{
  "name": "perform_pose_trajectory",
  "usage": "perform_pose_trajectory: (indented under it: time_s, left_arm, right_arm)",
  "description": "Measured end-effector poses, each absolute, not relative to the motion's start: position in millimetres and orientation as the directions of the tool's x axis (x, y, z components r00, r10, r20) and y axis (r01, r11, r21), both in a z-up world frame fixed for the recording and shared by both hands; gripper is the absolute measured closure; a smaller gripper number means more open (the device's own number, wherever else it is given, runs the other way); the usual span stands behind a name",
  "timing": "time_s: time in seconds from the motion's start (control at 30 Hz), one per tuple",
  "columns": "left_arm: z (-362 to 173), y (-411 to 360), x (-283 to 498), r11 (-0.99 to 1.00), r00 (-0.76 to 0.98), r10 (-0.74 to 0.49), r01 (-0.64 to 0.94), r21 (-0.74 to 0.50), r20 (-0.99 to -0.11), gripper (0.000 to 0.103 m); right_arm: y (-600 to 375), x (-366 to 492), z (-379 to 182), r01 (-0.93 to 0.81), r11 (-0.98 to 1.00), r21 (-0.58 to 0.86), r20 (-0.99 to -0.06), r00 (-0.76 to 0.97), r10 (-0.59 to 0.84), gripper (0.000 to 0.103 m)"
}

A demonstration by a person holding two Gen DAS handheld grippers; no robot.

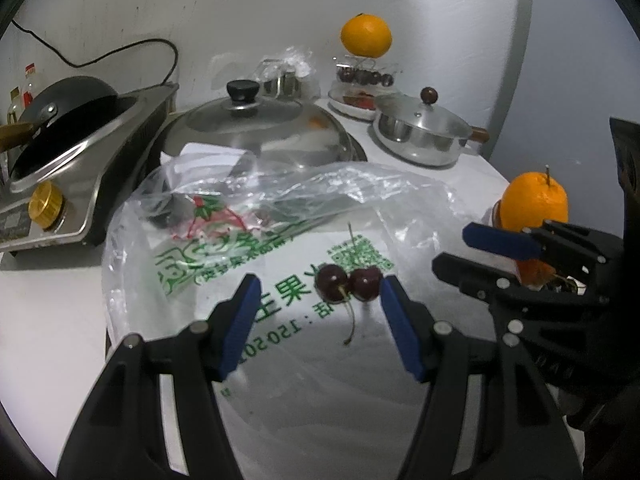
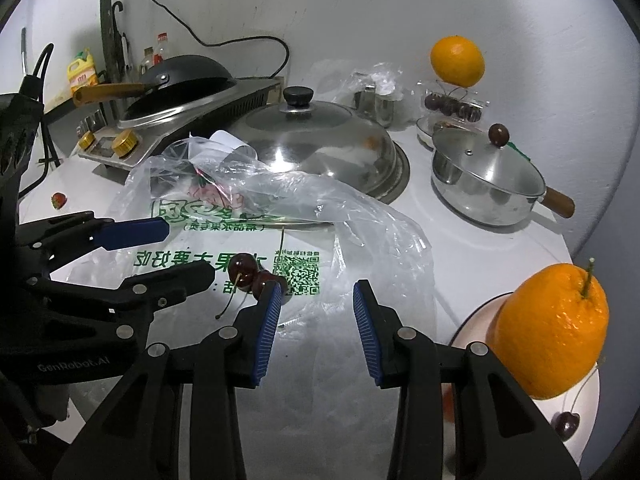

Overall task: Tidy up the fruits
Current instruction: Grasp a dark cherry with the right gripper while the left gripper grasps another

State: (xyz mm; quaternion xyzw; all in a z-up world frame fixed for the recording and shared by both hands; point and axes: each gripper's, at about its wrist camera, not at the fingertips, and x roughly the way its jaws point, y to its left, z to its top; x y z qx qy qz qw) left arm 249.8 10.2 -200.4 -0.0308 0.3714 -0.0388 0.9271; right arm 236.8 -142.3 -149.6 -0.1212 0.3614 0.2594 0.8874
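Observation:
Two dark red cherries with stems lie on a clear printed plastic bag spread on the white table. My left gripper is open around them, its right pad close to the right cherry. The cherries show in the right wrist view just left of my open, empty right gripper. An orange sits on a white plate at the right with a cherry. The same orange shows behind the right gripper in the left wrist view.
A large steel lid and a small lidded pan stand behind the bag. A stove with a black wok is at the left. A tiered stand with an orange and cherries is at the back. A strawberry lies far left.

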Motion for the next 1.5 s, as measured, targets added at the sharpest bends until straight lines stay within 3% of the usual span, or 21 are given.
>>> perform_pose_trajectory:
  time_s: [1.27,1.4,1.5]
  left_arm:
    - [-226,46,266,0.995,0.683,-0.026,-0.052,-0.085,-0.73,0.039]
    - [-224,43,267,0.995,0.685,-0.021,-0.053,-0.079,-0.729,0.039]
    - [-222,38,269,0.996,0.687,-0.022,-0.047,-0.075,-0.727,0.039]
  right_arm:
    - [-105,268,-190,-0.656,0.753,0.059,-0.775,0.445,0.449,0.063]
    - [-105,268,-192,-0.664,0.745,0.054,-0.782,0.436,0.445,0.073]
    - [-108,267,-191,-0.662,0.748,0.051,-0.778,0.443,0.445,0.074]
